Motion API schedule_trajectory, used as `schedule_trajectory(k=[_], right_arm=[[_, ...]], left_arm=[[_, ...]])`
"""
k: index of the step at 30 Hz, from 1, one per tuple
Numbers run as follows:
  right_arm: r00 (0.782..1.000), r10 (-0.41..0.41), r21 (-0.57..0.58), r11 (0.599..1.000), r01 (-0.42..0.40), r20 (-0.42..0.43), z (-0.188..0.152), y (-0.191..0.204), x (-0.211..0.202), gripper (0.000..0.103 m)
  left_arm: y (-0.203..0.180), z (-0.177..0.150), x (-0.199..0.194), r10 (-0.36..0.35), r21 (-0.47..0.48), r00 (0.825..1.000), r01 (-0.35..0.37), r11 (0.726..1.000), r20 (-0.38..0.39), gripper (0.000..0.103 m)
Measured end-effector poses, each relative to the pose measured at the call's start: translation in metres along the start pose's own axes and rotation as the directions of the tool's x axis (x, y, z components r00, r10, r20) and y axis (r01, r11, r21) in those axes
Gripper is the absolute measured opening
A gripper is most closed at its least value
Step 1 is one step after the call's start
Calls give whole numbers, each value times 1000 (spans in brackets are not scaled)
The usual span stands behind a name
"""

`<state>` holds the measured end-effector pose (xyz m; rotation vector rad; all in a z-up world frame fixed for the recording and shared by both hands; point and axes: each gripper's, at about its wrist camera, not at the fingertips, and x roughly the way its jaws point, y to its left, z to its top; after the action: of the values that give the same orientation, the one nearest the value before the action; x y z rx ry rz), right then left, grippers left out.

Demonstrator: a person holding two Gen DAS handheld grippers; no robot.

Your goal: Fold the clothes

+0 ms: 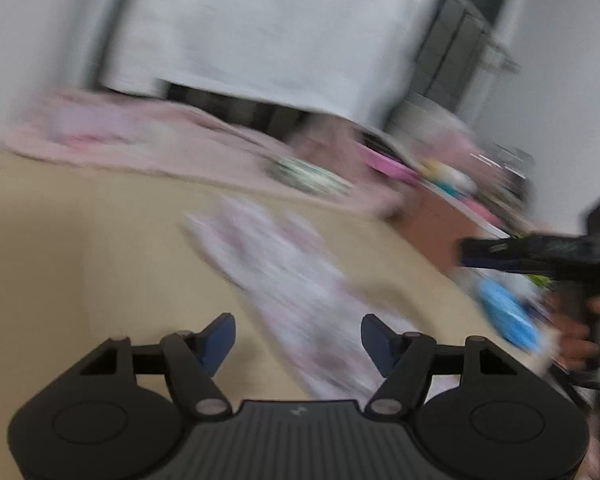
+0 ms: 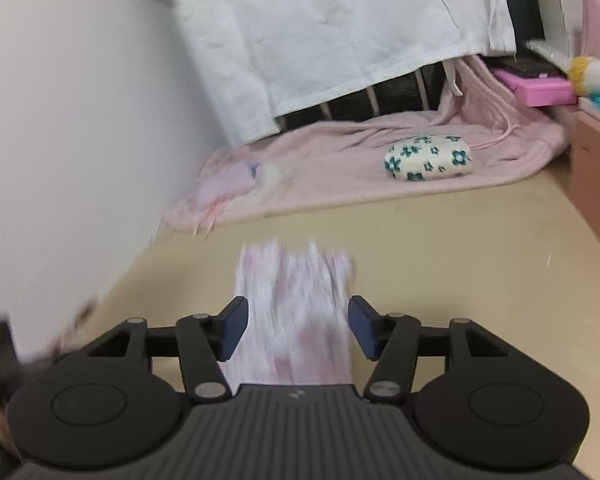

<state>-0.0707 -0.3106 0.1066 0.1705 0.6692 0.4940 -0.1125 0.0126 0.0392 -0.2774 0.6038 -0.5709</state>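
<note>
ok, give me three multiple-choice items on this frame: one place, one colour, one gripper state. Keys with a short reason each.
1. Where does the flowered pouch lie?
A. on the pink blanket
B. on the bare tan surface
C. between the gripper fingers

2. What colour is the box at the far right?
A. blue
B. pink
C. green

3. How is the right gripper?
A. shut on the garment
B. open, the patterned garment between its fingers
C. out of view

Key: A, blanket surrounds it; B, it is bright pink; B, both pads stand apart from the cloth.
</note>
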Motion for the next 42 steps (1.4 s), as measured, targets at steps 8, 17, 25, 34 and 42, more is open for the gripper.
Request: schedule_trajectory(k=[8, 17, 25, 34, 42], right_arm=[[996, 68, -45, 997, -65, 65, -102, -12, -12, 27], [987, 158, -211, 966, -150, 19, -133, 42, 3, 26], [970, 234, -666, 735, -129, 70, -157, 90, -16, 69], [973, 207, -822, 533, -200, -103, -159, 98, 23, 60], [894, 350, -629, 636, -447, -281, -125, 85, 15, 13]], left_arm=[[-49, -47, 34, -38, 88, 985, 53, 995, -167, 40], [-6, -44, -3, 90, 122, 989, -76, 990, -117, 25], [-20, -65, -30, -18, 497, 998, 48, 867, -65, 78], [-20, -71, -6, -62, 564, 986, 138, 814, -152, 34], [-15, -69, -33, -137, 569, 967, 238, 787, -214, 25]])
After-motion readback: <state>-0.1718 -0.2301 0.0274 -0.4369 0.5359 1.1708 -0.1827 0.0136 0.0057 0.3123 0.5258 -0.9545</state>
